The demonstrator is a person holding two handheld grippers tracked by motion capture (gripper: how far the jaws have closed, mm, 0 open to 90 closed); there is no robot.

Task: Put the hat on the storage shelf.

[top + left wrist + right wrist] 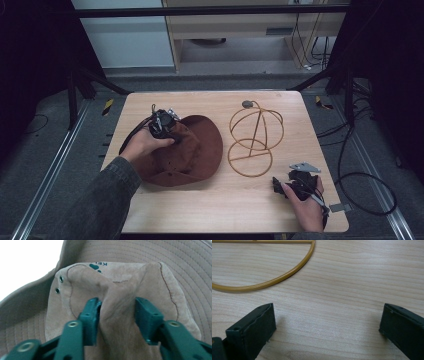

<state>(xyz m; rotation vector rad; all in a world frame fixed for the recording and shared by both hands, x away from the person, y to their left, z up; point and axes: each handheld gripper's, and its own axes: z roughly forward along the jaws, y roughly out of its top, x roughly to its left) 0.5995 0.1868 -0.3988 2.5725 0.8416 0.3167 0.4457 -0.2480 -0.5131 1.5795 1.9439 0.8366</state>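
A brown suede hat (197, 150) with a wide brim lies on the left half of the wooden table (210, 210). My left gripper (165, 125) is over the hat's crown, shut on a fold of it. The left gripper view shows that pinched fold of the hat (117, 302) bunched between the two jaws. A gold wire hat stand (255, 137) with a round base stands right of the hat. My right gripper (292, 182) rests low near the table's front right, open. Its jaws stand wide apart over bare wood, with the hat stand's base ring (279, 277) just beyond them.
A cable (367, 180) trails off the table's right side onto the floor. Metal rails (55, 165) run along both sides of the table. Bare wood lies along the table's front edge, between the two hands.
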